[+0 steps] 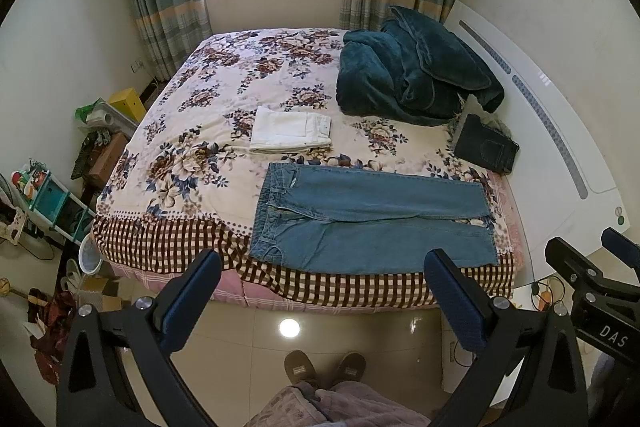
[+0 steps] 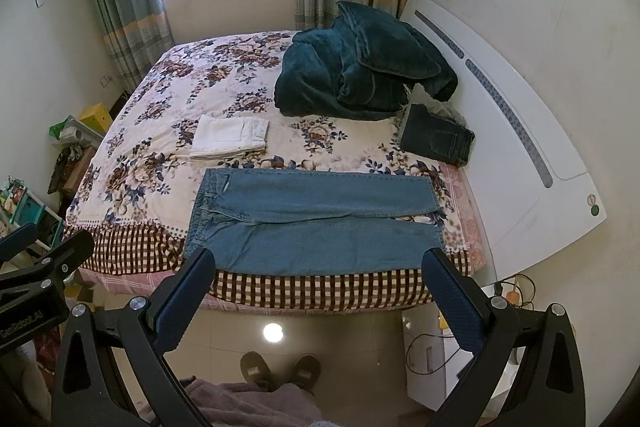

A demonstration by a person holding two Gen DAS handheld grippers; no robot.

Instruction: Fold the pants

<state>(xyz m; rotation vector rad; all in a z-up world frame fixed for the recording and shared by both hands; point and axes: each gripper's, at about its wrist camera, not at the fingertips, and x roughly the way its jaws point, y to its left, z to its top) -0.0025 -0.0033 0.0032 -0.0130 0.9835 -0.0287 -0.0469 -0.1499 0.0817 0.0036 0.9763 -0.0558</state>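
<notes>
A: Where are my grippers?

B: I hold the left gripper and right gripper above the floor, short of the bed, both spread wide, gripping nothing.

A: And the pants?

B: I count three: blue jeans flat at the near edge, white folded pants behind, dark folded jeans by one teal blanket.

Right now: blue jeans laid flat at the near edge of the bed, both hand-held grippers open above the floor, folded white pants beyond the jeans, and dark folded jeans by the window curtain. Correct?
One error: the dark folded jeans lie by the white headboard, below the teal blanket, not by the curtain. The right wrist view shows it. The rest stands.
</notes>
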